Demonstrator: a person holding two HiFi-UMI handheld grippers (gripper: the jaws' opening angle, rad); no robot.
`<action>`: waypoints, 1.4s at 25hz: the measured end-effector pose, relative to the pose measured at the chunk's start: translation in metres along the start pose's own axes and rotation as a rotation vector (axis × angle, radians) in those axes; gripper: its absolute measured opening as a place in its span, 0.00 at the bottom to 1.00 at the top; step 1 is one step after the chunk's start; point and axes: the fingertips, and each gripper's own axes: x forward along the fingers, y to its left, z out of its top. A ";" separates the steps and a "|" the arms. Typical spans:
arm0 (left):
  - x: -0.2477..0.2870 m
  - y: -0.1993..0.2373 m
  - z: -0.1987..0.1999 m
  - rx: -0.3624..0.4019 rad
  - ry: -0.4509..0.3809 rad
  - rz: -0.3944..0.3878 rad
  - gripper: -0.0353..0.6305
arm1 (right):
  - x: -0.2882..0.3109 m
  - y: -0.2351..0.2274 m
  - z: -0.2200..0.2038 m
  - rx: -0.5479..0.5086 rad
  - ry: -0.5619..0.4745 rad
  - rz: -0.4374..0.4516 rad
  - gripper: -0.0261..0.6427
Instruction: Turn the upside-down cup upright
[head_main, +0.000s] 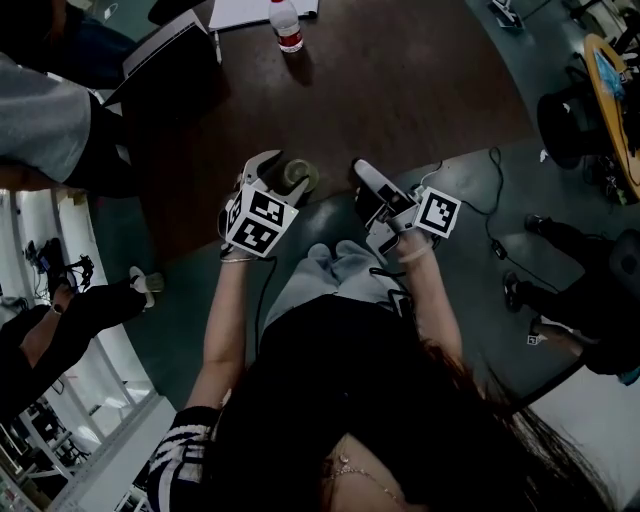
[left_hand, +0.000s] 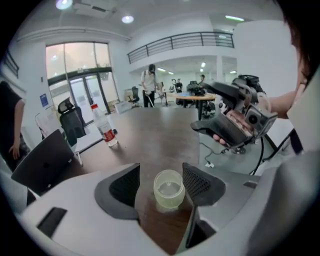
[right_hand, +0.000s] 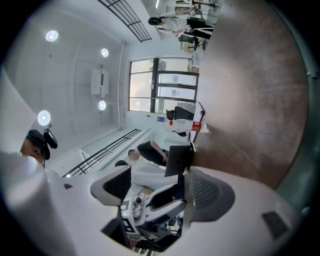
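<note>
A small translucent cup (left_hand: 168, 188) stands on the brown table (left_hand: 160, 130) close to its near edge, and its open mouth seems to face up. My left gripper (left_hand: 161, 185) hangs over it, pointing steeply down. The cup is between the open jaws, with a gap at the left pad. In the head view the cup (head_main: 297, 176) sits just right of the left gripper (head_main: 272, 172). My right gripper (head_main: 362, 180) is held about level and rolled on its side beside the cup, open and empty (right_hand: 157, 187). The left gripper view shows the right gripper (left_hand: 207, 107) off to the right.
A water bottle with a red label (head_main: 286, 25) (left_hand: 105, 127) and a closed laptop (head_main: 165, 50) (left_hand: 42, 160) lie at the table's far side. Cables (head_main: 490, 200) run on the floor to the right. People stand around, and a black chair (head_main: 565, 120) is at the far right.
</note>
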 end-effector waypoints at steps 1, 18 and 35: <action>-0.006 0.003 0.003 -0.031 -0.026 0.021 0.46 | 0.001 0.003 -0.002 -0.025 0.011 0.003 0.61; -0.104 0.024 -0.008 -0.502 -0.317 0.287 0.34 | 0.015 0.036 -0.030 -0.410 0.110 -0.038 0.18; -0.140 0.004 -0.019 -0.617 -0.434 0.365 0.06 | 0.013 0.052 -0.067 -1.014 0.331 -0.197 0.07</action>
